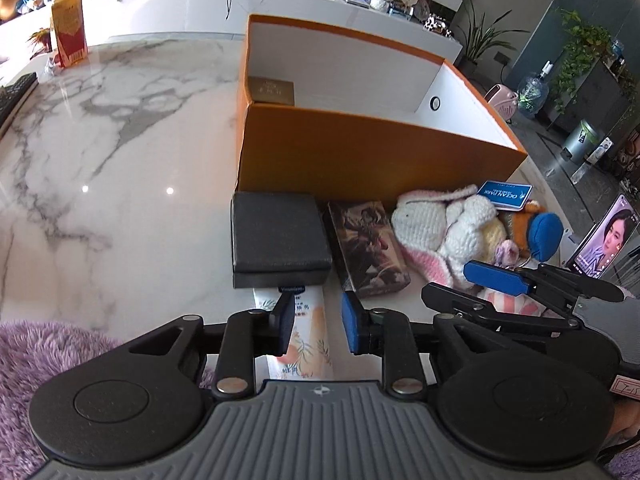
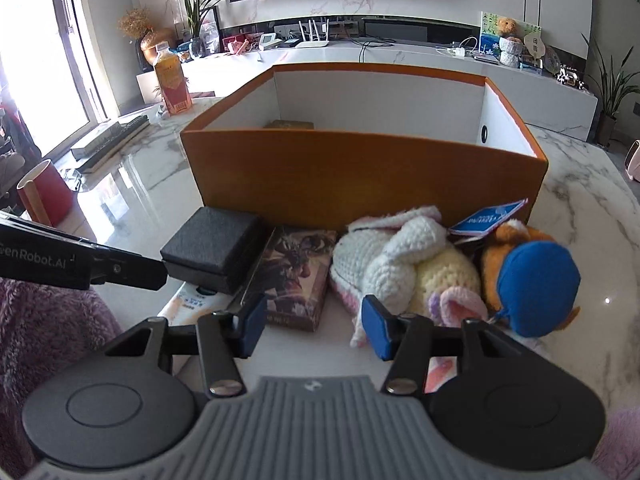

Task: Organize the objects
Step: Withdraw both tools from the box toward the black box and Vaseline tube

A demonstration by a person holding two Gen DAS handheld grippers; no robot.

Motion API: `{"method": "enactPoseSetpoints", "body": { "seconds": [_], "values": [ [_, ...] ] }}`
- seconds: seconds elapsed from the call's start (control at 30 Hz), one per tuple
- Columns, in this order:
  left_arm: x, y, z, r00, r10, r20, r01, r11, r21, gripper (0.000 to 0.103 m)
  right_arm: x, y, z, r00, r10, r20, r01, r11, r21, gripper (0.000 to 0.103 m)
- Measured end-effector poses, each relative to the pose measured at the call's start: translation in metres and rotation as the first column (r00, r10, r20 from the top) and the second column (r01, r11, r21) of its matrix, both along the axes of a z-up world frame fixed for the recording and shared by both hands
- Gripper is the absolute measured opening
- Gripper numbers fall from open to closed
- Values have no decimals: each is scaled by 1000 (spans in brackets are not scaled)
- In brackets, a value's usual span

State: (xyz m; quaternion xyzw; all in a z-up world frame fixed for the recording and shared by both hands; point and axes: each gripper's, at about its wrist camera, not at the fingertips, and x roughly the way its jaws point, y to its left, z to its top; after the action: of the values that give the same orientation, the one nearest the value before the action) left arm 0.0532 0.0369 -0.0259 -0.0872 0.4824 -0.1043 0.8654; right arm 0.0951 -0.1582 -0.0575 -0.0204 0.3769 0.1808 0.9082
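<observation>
An open orange box (image 1: 360, 152) (image 2: 360, 172) stands on the marble table with a small gold box (image 1: 274, 90) (image 2: 289, 124) inside. In front of it lie a black case (image 1: 278, 236) (image 2: 212, 250), a picture-printed card box (image 1: 366, 252) (image 2: 298, 276), a white tube (image 1: 304, 332) (image 2: 192, 304), a crocheted white-pink bunny (image 1: 444, 232) (image 2: 400, 264) and an orange plush with a blue part (image 1: 540, 232) (image 2: 532, 280). My left gripper (image 1: 316, 320) is open, above the tube, just short of the black case. My right gripper (image 2: 314, 326) (image 1: 496, 276) is open, near the card box and bunny.
A juice bottle (image 1: 68, 28) (image 2: 172, 84) and a keyboard (image 1: 16, 96) (image 2: 108, 140) lie at the table's far left. A red cup (image 2: 44, 192) stands at the left. A phone showing video (image 1: 604, 236) leans at the right edge. A blue tag (image 1: 504, 194) lies by the plush.
</observation>
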Motion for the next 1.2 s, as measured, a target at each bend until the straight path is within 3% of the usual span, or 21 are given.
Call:
{"method": "enactPoseSetpoints", "body": {
  "seconds": [0.17, 0.3, 0.47, 0.63, 0.93, 1.2],
  "values": [
    [2, 5, -16, 998, 29, -50, -30, 999, -29, 48, 0, -1, -17, 999, -1, -53, 2, 1000, 14, 55],
    [8, 5, -27, 994, 57, -91, -58, 998, -13, 50, 2, 1, -21, 998, 8, -55, -7, 1000, 18, 55],
    [19, -1, -36, 989, 63, -131, -62, 998, 17, 61, 4, 4, -24, 998, 17, -55, -15, 1000, 26, 55],
    [29, -4, -44, 983, 69, -172, -62, 997, 47, 62, 7, 6, -27, 998, 25, -61, -24, 999, 24, 55],
    [36, -22, -44, 990, 26, -140, -3, 987, 162, 62, 10, 12, -30, 997, 34, -70, -34, 999, 0, 55],
    [28, -14, -40, 986, 34, -163, -16, 993, 115, 59, 11, 11, -30, 997, 31, -72, -31, 1000, 2, 55]
  ]
}}
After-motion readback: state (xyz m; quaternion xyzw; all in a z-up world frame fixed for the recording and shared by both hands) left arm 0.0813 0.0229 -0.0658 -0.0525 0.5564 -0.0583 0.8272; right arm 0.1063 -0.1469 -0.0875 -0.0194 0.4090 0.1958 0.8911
